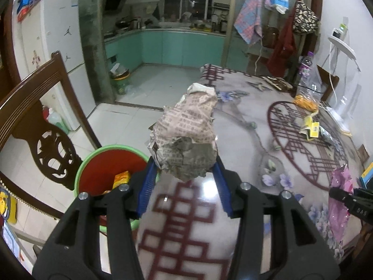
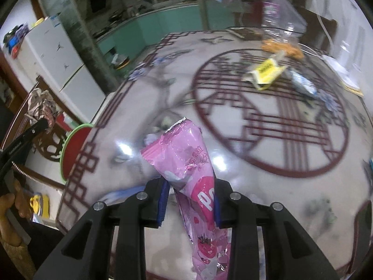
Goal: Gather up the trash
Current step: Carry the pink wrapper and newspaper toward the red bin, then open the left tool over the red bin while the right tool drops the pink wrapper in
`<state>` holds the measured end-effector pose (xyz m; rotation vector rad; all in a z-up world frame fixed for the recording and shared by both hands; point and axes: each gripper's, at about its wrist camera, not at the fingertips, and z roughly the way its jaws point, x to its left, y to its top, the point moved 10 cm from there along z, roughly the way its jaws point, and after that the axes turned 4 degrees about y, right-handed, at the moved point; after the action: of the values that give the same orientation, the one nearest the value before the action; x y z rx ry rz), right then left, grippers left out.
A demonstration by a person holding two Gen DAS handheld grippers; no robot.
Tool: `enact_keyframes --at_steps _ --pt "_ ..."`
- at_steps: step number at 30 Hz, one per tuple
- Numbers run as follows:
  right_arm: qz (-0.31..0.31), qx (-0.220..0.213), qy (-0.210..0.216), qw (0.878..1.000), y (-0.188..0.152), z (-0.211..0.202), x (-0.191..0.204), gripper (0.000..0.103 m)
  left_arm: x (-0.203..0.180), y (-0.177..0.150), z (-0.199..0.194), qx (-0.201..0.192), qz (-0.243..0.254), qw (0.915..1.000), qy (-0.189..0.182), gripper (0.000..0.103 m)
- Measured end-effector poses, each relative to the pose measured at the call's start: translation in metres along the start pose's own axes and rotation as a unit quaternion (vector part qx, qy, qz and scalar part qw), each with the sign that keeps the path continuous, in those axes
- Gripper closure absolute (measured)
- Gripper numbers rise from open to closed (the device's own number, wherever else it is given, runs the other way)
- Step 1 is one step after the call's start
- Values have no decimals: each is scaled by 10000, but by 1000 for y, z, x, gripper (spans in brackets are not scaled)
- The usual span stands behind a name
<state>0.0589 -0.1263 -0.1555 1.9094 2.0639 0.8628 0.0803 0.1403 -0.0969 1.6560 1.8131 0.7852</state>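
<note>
The far half of the table [image 2: 233,107] is smeared by motion blur in the right wrist view. The pink wrapper [image 2: 200,196] is cut off below, its print unreadable. The bin [image 1: 102,163] is partly hidden.

Both views are lit by indoor room light, fairly dim and bluish, with white glare patches on the glossy surface [image 2: 233,140] just beyond the pink wrapper [image 2: 184,163]. The left wrist view is mostly sharp, softening only on the near tablecloth pattern, while the right wrist view is smeared by motion blur (worst across the far edge and background). Fisheye bending curves everything near the black, vignetted corners.
</note>
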Motion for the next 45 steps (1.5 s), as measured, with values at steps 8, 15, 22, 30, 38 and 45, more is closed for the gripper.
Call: enact_keyframes --at_steps 8,15,22,30,38,45 --pt "-439 142 287 9985 6 28 61 72 37 -15 8 217 -325 9992 92 56" --pt "-619 221 537 9964 11 51 105 72 85 -21 11 184 -794 9959 403 56" --pt "-633 363 1005 9923 19 81 151 72 144 -29 13 148 -1314 9869 927 54" --pt "-879 490 1471 9840 37 118 220 72 165 -41 29 408 -1614 9819 903 54" --pt "-1093 428 1850 9757 63 137 281 72 169 -44 35 452 -1749 9802 813 54" --pt "-923 637 2174 9696 75 159 312 72 175 -45 35 457 -1911 9778 727 54"
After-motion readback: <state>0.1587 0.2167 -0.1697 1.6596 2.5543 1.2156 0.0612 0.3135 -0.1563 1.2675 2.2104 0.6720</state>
